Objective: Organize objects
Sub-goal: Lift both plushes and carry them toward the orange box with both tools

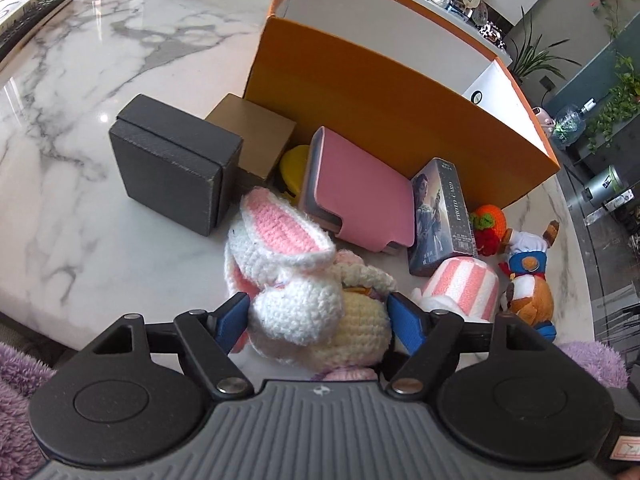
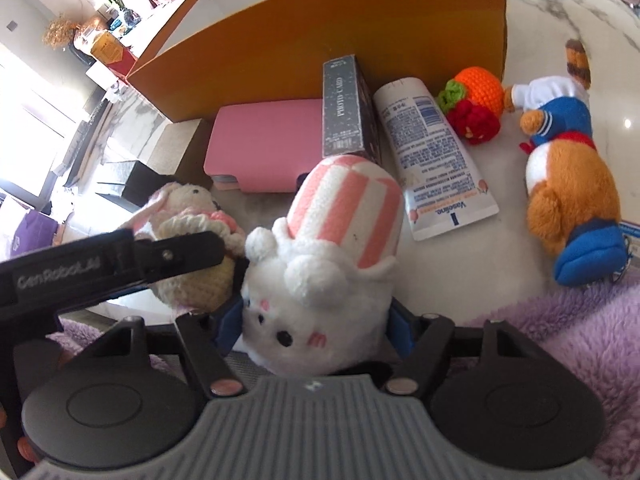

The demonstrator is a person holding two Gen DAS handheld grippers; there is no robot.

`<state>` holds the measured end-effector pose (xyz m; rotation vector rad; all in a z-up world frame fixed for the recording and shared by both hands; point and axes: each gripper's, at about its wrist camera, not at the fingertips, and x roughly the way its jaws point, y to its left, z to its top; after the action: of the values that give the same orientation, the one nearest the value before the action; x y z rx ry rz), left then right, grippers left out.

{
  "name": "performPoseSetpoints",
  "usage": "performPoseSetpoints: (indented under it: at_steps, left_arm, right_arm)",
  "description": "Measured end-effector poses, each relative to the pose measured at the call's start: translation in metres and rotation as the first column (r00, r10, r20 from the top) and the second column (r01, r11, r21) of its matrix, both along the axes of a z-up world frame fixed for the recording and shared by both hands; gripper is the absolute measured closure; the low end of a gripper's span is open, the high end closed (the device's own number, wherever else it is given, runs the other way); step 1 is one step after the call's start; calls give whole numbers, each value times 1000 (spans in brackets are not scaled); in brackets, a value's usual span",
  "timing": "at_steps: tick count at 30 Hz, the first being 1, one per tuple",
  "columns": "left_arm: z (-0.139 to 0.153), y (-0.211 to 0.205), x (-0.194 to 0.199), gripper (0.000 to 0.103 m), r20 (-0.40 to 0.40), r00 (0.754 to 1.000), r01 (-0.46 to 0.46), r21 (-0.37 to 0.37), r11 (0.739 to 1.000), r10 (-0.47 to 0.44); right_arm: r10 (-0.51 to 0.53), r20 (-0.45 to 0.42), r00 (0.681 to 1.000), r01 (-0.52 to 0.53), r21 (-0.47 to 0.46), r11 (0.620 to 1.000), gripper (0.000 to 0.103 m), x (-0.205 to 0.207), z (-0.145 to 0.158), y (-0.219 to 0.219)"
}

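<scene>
Crocheted rabbit (image 1: 296, 304) pinched in my left fingers (image 1: 240, 312), striped plush (image 2: 332, 264) in right, before orange box (image 1: 384, 92); soft bodies may slip.

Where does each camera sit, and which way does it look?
Left wrist: on the left tool, facing the orange box; it grips the crochet bunny; its own blue fingers show.
Right wrist: on the right tool, facing the same box; it grips the white striped plush; the left tool crosses its view.
Shared: pink case, photo card box.
</scene>
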<state>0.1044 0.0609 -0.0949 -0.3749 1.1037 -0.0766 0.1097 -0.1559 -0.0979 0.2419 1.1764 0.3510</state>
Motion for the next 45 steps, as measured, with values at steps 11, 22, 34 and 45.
performPoseSetpoints:
  at_steps: [11, 22, 34, 45]
  left_arm:
    - [6, -12, -18, 27, 103, 990, 84, 139, 987, -99]
    - [66, -10, -45, 29, 250, 950, 143, 175, 974, -184]
    - [125, -8, -13, 29, 366, 886, 210, 231, 950, -285]
    - [155, -20, 51, 29, 405, 825, 247, 366, 897, -393]
  right_arm:
    - [32, 97, 995, -27, -47, 999, 32, -14, 19, 0]
    - [117, 237, 964, -95, -101, 990, 32, -24, 55, -9]
    - [146, 424, 894, -101, -126, 987, 32, 19, 131, -25]
    - [193, 503, 842, -118, -178, 977, 32, 96, 170, -13]
